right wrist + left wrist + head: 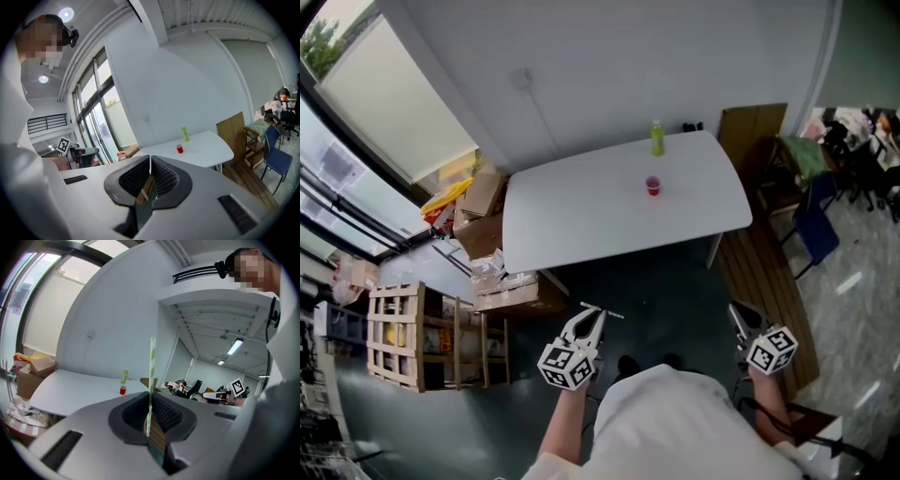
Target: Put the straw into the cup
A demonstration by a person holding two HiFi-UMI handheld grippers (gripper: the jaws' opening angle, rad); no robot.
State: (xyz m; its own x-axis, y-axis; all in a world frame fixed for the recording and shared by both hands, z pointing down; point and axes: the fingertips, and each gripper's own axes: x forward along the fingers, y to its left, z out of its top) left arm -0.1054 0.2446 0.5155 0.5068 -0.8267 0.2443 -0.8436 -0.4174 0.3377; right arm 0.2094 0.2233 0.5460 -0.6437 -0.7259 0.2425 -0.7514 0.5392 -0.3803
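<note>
A small red cup stands on the white table, far ahead of both grippers. It is also small in the left gripper view, cup, and in the right gripper view, cup. My left gripper is held low near the person's body, shut on a green-and-white striped straw that sticks up from between its jaws. In the head view the straw lies across the fingertips. My right gripper is shut with nothing in it, its jaws meeting at the tip.
A green bottle stands behind the cup at the table's far edge. Cardboard boxes and a wooden crate are left of the table. A wooden bench and a blue chair stand to the right.
</note>
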